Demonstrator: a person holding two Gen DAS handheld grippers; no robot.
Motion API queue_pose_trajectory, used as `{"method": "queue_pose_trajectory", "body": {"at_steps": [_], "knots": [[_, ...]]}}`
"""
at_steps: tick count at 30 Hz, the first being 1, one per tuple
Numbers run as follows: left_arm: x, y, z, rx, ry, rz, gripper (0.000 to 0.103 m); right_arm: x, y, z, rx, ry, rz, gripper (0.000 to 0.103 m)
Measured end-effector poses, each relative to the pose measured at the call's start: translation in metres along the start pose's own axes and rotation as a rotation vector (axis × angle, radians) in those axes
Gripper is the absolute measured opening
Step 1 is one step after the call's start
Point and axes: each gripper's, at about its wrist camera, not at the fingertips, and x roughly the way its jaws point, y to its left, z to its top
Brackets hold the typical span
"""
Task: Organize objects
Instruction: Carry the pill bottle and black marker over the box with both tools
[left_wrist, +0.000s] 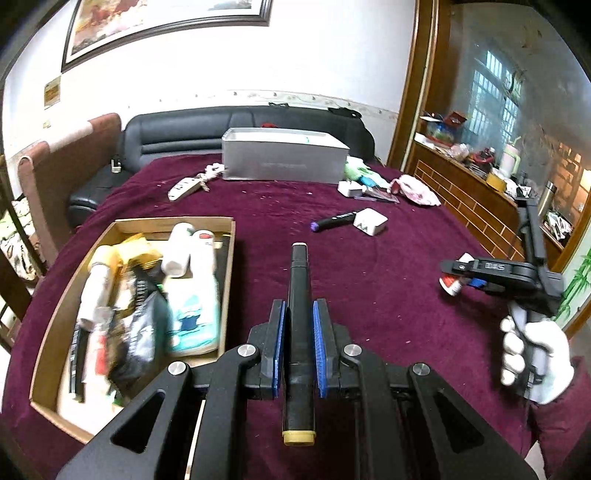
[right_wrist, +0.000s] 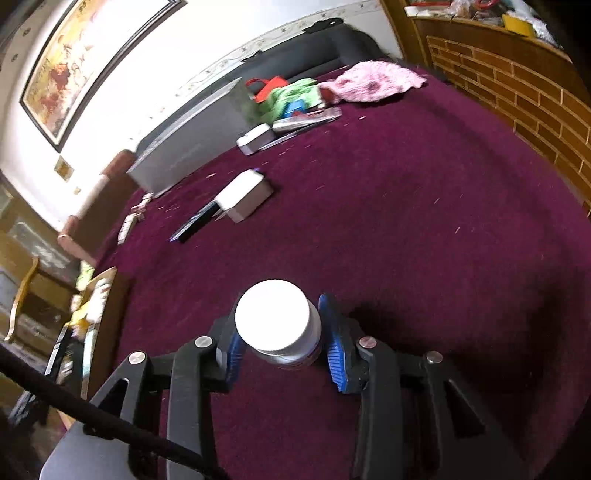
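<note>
Cardboard tray (left_wrist: 228, 266) at the near left of a maroon cloth (left_wrist: 369, 295), crammed with bottles and packets right up to its rim. Right of the tray, a broad bare stretch of cloth running to the brick-patterned wooden ledge (left_wrist: 461, 199). Left gripper (left_wrist: 299, 314) just right of the tray's right wall, above the cloth, clenched on a black marker (left_wrist: 298, 295) with a yellow cap at the near end. Right gripper (right_wrist: 282, 325) well to the right of the tray, gloved hand (left_wrist: 532, 354) on its handle, pads pressed on a white-lidded jar (right_wrist: 275, 317), over empty cloth. Beyond the tray, toward the middle, a second black marker (left_wrist: 334, 221) touching a small white box (left_wrist: 370, 221). Farther back from the tray, a long grey box (left_wrist: 284, 158) against a dark sofa (left_wrist: 177, 129), a white power strip (left_wrist: 184, 187) to its left, and a clutter of a green cloth (left_wrist: 354, 170), a charger and a pink cloth (left_wrist: 417, 190) to its right.
</note>
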Motion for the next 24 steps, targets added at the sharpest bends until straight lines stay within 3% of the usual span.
{"method": "queue_pose_trajectory", "body": {"at_steps": [11, 24], "knots": [[-0.031, 0.034, -0.015, -0.022, -0.055, 0.091, 0.012, -0.024, 0.086, -0.034, -0.117, 0.071, 0.164, 0.035], [-0.039, 0.082, -0.026, -0.087, -0.057, 0.157, 0.012, -0.013, 0.179, -0.06, -0.274, 0.137, 0.262, 0.035]]}}
